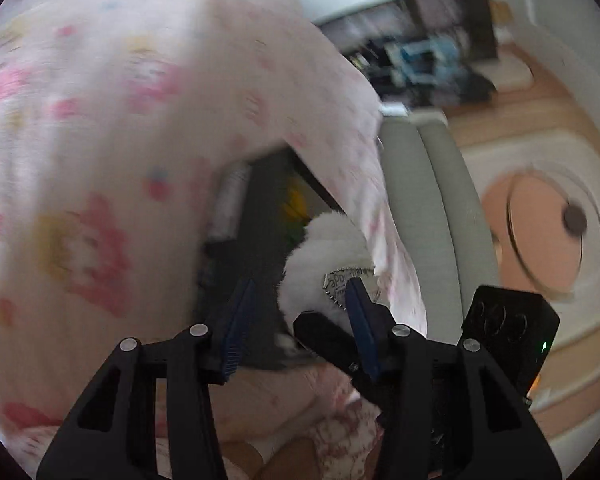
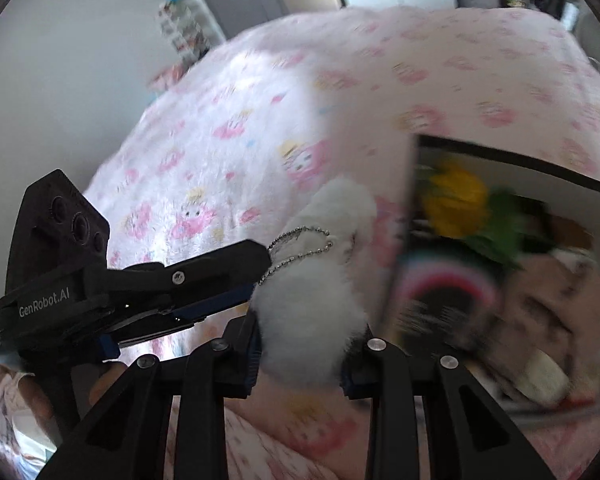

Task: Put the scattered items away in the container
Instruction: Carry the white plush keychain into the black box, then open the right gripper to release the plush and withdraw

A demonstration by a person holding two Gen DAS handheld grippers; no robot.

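A white plush toy with a small bead chain is clamped between the pads of the right gripper, held above a bed covered in a pink flowered blanket. Just to its right stands the container — a dark-rimmed box already holding several soft things, among them something yellow and green. So part of the tidying looks done; this toy is not yet inside. The left gripper reaches in from the side, its tips near the bead chain, jaws partly apart with nothing pressed between them. Both views are blurred. No other loose items show on the blanket — more may lie out of view.
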